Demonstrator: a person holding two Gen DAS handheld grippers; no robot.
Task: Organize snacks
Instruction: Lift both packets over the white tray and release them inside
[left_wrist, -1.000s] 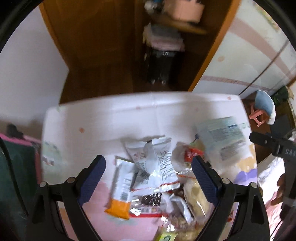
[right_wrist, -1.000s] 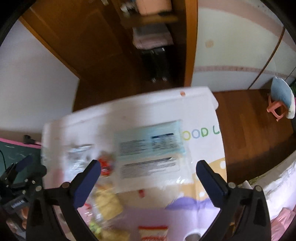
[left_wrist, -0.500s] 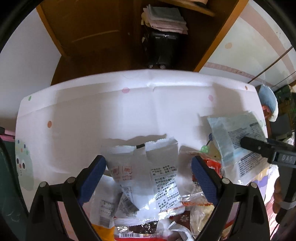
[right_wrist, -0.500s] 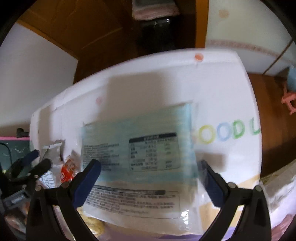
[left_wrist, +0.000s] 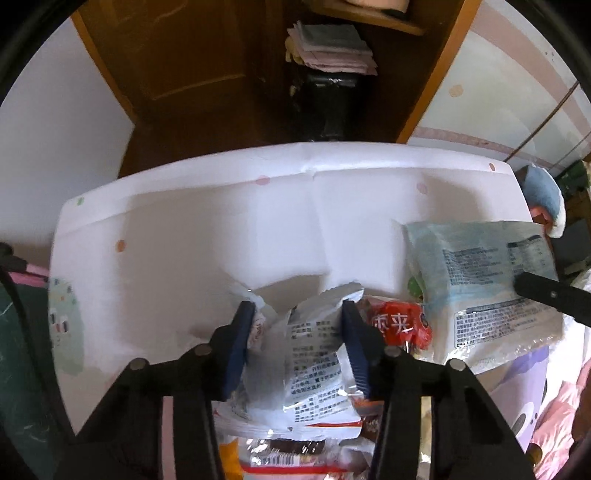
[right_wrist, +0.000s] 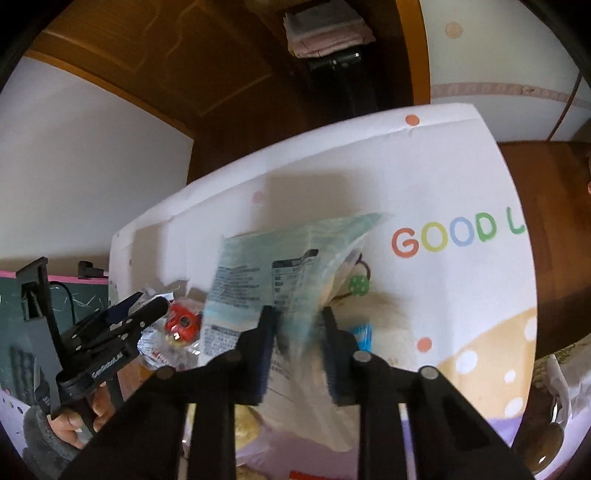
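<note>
A white foil snack packet (left_wrist: 314, 369) with black print lies on top of a pile of snacks, crumpled between the blue pads of my left gripper (left_wrist: 297, 314). Its jaws are closing and press the packet's sides. To its right sits a red packet (left_wrist: 399, 325). My right gripper (right_wrist: 298, 317) is shut on a large pale blue bag (right_wrist: 280, 266), which tilts up from the mat. That same bag (left_wrist: 480, 269) shows at the right of the left wrist view, with one right finger (left_wrist: 546, 295) across it. The left gripper (right_wrist: 129, 310) appears at the left of the right wrist view.
Both grippers work over a white mat (left_wrist: 221, 229) with coloured dots and the letters GOOD L (right_wrist: 443, 236). More wrapped snacks (left_wrist: 288, 454) lie near the front edge. Beyond the mat are a wooden floor and a shelf with folded cloths (left_wrist: 328, 48). A hand (right_wrist: 70, 421) holds the left gripper.
Both grippers came down onto the pile and their jaws went from wide apart to closed: the left around the white packet, the right on the pale blue bag, which now lifts off the mat.
</note>
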